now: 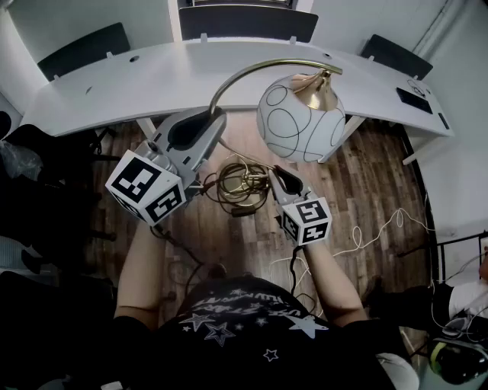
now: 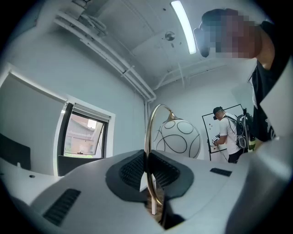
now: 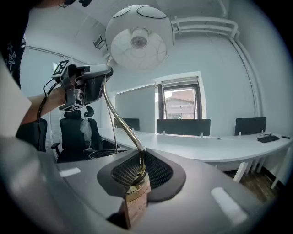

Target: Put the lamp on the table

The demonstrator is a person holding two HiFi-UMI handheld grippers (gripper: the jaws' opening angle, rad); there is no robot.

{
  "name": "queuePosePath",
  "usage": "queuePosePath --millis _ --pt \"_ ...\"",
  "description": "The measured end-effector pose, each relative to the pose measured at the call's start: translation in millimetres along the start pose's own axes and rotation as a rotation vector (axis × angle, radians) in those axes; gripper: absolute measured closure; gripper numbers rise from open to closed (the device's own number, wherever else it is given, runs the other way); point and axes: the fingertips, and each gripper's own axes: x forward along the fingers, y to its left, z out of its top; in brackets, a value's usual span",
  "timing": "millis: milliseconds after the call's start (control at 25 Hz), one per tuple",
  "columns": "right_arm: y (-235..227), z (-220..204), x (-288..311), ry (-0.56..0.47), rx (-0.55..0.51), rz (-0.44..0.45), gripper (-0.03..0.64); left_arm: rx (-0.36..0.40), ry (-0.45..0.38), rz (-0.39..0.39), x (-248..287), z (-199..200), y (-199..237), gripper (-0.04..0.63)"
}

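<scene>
1. I am holding the lamp [image 1: 293, 118] in the air with both claws, above the wood floor [image 1: 366, 183]. It is just short of the white table [image 1: 152, 80], which lies straight ahead of me.
2. My left claw [image 1: 204, 128] is pressed together on the thin brass arm [image 2: 147, 151], low on its arch, with one pad on either side of it.
3. My right claw [image 1: 280, 180] pinches the bottom of that same arm, just above the brass base [image 3: 136, 188]. It is the claw nearer the part that has to land.
4. The lamp's long line runs from the base, close to my body, up and forward along the arch. It ends at the round shade [image 3: 138, 37], which already hangs over the table's near edge.
5. I judge that the coming move must carry the base up and forward over that edge.
6. The cord [image 1: 229, 190] coils loosely under the base and could catch on the edge.
7. A dark flat thing [image 1: 414, 100] lies far right on the table, and chairs [image 1: 248, 23] stand behind it. Neither is in my way.
</scene>
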Motion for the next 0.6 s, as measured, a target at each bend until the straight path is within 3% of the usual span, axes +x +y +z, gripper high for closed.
queuePosePath --millis 600 --pt "9.6 -0.6 -14.2 0.02 -0.009 0.017 0.577 -0.018 -0.003 0.033 -9.8 0.6 -4.1 0.558"
